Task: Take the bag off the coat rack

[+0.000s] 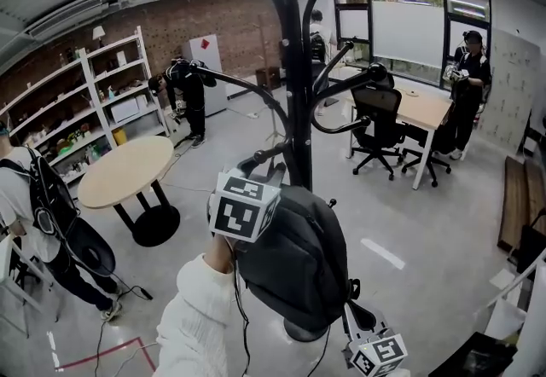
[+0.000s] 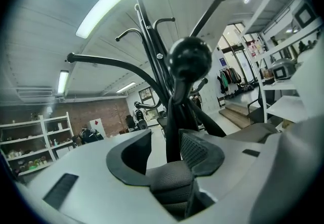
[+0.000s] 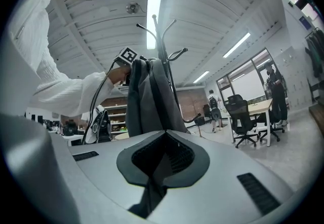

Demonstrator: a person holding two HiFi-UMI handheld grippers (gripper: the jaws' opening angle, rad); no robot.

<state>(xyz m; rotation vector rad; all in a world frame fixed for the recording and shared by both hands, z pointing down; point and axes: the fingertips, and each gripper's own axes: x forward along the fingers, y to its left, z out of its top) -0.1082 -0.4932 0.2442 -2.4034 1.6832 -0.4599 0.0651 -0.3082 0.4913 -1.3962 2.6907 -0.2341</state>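
One dark grey fabric backpack (image 1: 294, 256) hangs low on the black metal coat rack (image 1: 294, 111) in the head view, its rounded, soft body sagging against the pole. The left gripper (image 1: 256, 166) reaches in at the bag's top, close to the pole, and the right gripper (image 1: 357, 324) sits at the bag's lower edge. Left of the rack, a round pale-wood desk (image 1: 128, 169) stands on the grey floor (image 1: 426, 230), with white shelving (image 1: 102, 102) and a brick wall (image 1: 230, 17) beyond. Right of the rack is a rectangular wooden desk (image 1: 424, 108) with black office chairs (image 1: 375, 124).

In the left gripper view the jaws stand spread. A black carry strap (image 2: 174, 116) runs up between them to the rack's knob-ended hook (image 2: 190, 58), and neither pad presses on it.

In the right gripper view the jaws are pressed together, pinching a grey webbing strap (image 3: 149, 195) of the backpack, which hangs against the rack just ahead.
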